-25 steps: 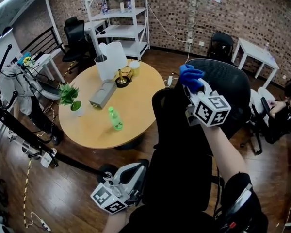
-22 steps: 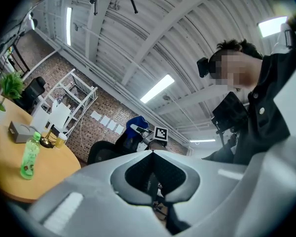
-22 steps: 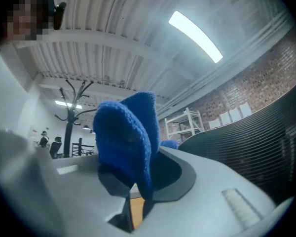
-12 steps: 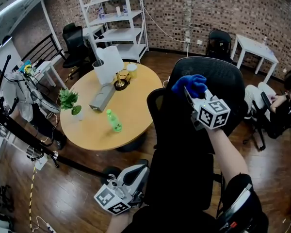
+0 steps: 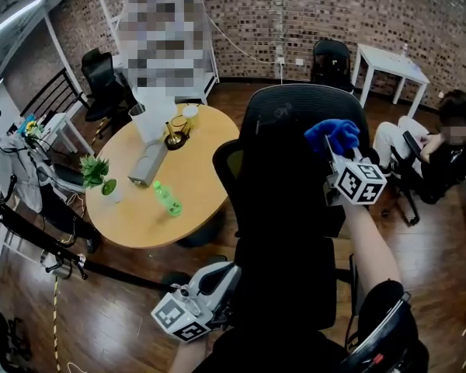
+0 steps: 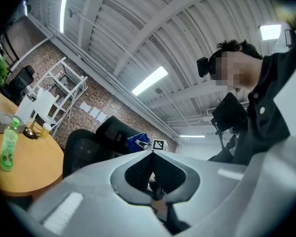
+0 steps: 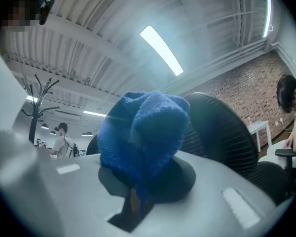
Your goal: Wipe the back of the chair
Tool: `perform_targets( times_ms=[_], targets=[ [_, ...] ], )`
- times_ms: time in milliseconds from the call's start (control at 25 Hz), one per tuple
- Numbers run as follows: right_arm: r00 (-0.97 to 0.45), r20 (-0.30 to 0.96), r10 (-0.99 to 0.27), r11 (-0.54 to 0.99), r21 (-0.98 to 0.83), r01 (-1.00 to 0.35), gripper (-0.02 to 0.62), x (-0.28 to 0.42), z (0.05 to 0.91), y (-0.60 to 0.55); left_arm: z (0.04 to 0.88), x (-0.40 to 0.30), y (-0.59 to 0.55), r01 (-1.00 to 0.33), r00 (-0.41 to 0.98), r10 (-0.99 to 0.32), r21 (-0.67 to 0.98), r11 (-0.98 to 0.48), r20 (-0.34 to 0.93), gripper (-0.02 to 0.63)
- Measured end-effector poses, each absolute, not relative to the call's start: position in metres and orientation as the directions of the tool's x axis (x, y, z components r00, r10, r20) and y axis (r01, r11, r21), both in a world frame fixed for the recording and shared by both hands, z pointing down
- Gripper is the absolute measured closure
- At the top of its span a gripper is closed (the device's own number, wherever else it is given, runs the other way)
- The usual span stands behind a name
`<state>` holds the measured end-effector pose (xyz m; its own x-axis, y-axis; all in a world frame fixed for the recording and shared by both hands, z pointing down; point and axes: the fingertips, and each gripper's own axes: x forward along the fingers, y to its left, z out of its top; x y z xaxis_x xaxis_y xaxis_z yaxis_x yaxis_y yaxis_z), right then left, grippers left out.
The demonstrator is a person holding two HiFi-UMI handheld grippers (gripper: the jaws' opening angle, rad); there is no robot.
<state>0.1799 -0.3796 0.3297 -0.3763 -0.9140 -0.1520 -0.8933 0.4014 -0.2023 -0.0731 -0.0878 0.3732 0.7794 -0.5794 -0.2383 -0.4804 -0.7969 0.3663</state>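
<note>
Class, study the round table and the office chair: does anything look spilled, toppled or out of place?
Nothing stands out. The green bottle stands upright on the round table, nothing is spilled, and the right gripper holds the blue cloth at the chair back.

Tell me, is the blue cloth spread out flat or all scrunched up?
Scrunched up. The blue cloth bulges in a lumpy wad out of the right gripper, whose jaws are shut on its lower end.
</note>
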Motion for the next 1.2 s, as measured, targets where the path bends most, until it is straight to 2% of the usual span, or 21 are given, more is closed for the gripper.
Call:
perform_targets(
  times_ms=[360,520,760,920,1200],
  targets=[
    [-0.224,-0.128,-0.966,0.245,-0.179,-0.953,0.543,0.259,0.336,-0.336,0.379,-0.042,-0.091,-0.367,0.842,-0.476,0.377,-0.850,-0.253,0.601],
    [-0.100,-0.094,-0.991,0.107,-0.081,-0.991,0.543,0.295,0.338,-0.313,0.382,-0.034,-0.093,-0.315,0.862,-0.434,0.394,-0.864,-0.262,0.601],
    [0.103,-0.095,-0.990,-0.097,-0.062,-0.993,0.543,0.337,0.334,-0.282,0.380,-0.029,-0.089,-0.264,0.879,-0.387,0.394,-0.881,-0.277,0.601],
    [0.064,-0.060,-0.996,-0.061,-0.054,-0.997,0.543,0.310,0.346,-0.289,0.379,-0.046,-0.087,-0.276,0.872,-0.401,0.393,-0.877,-0.281,0.601],
    [-0.124,-0.010,-0.992,0.125,-0.051,-0.991,0.543,0.214,0.365,-0.333,0.377,-0.093,-0.083,-0.381,0.820,-0.502,0.394,-0.837,-0.274,0.601]
  ],
)
